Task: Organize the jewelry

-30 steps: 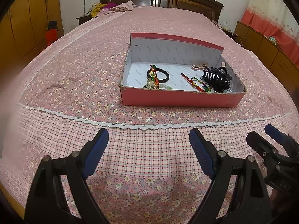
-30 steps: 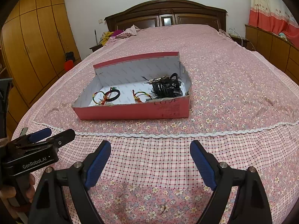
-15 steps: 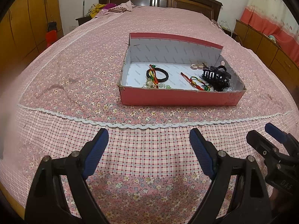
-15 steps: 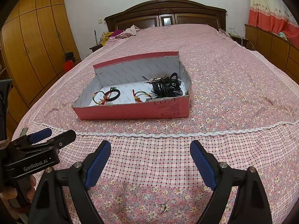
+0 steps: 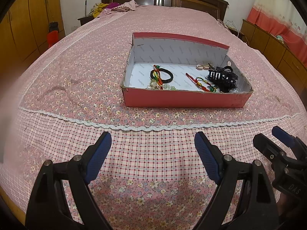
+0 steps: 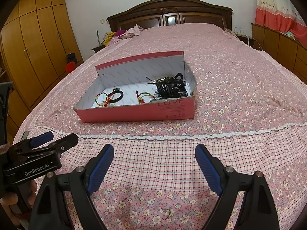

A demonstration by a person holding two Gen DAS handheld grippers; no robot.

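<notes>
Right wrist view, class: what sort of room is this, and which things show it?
Almost certainly a home bedroom: a large bed under a floral spread, a carved wooden headboard at the wall, and tall wooden wardrobes alongside.

One box (image 5: 184,100), perhaps four bracelets (image 5: 162,75).

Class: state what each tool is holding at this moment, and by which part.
Nothing is held. The left tool and right tool are both open over the bedspread, short of the box.

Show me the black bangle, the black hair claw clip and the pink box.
black bangle (image 5: 166,76): left wrist view, its right side.
black hair claw clip (image 5: 220,76): left wrist view, its teeth.
pink box (image 6: 134,112): right wrist view, front wall.
</notes>
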